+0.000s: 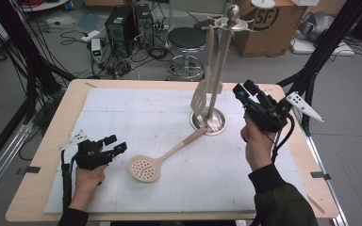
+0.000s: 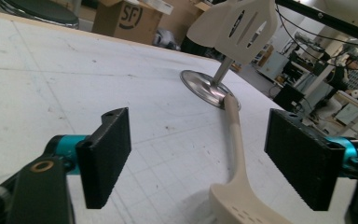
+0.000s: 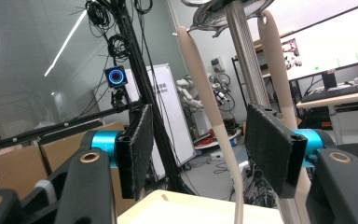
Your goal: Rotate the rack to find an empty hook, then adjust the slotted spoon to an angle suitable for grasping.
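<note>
Three utensils (two hung (image 1: 199, 98), one lying (image 1: 144, 168)), one rack (image 1: 213, 120), two grippers (image 1: 113, 146)

Grey floor, tangled cables (image 1: 122, 61), round stool (image 1: 186, 40), cardboard box (image 1: 268, 26)

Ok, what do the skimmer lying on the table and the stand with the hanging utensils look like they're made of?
Skimmer: looks like matte beige silicone or plastic, with no glare and soft moulded edges; the handle end is a darker tan, possibly wood, hard to tell.
Stand: looks like polished metal, probably stainless steel, since its round base and pole are silvery and mirror the surroundings.
</note>
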A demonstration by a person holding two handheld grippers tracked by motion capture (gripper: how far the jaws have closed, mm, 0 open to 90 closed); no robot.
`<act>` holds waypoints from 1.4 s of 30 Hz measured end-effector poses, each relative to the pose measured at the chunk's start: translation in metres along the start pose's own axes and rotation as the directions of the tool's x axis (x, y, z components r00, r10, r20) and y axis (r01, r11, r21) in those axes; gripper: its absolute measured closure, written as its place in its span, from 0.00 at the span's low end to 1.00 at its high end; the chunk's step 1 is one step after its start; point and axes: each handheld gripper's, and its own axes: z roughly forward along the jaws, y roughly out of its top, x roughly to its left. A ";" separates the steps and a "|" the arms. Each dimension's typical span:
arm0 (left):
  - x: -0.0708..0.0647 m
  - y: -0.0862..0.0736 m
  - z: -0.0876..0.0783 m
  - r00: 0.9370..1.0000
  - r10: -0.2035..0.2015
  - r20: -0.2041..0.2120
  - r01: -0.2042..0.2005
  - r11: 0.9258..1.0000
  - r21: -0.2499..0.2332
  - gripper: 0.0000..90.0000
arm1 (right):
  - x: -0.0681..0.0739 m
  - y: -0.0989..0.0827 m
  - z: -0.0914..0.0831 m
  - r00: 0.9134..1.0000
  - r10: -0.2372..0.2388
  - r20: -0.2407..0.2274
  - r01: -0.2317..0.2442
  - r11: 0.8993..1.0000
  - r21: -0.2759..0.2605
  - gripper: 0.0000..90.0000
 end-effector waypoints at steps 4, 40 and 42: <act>0.005 0.005 0.013 1.000 0.005 -0.003 -0.005 0.999 0.033 0.30 | 0.000 0.000 0.000 1.000 -0.010 -0.008 0.010 1.000 0.008 0.47; 0.008 -0.002 0.042 0.997 0.000 0.079 -0.022 0.962 0.271 1.00 | -0.004 -0.008 -0.004 1.000 -0.013 -0.003 0.014 0.999 0.038 0.46; 0.008 -0.005 0.045 0.998 -0.011 0.063 -0.009 0.952 0.306 1.00 | -0.005 -0.010 -0.006 1.000 -0.010 0.003 0.009 0.999 0.036 0.46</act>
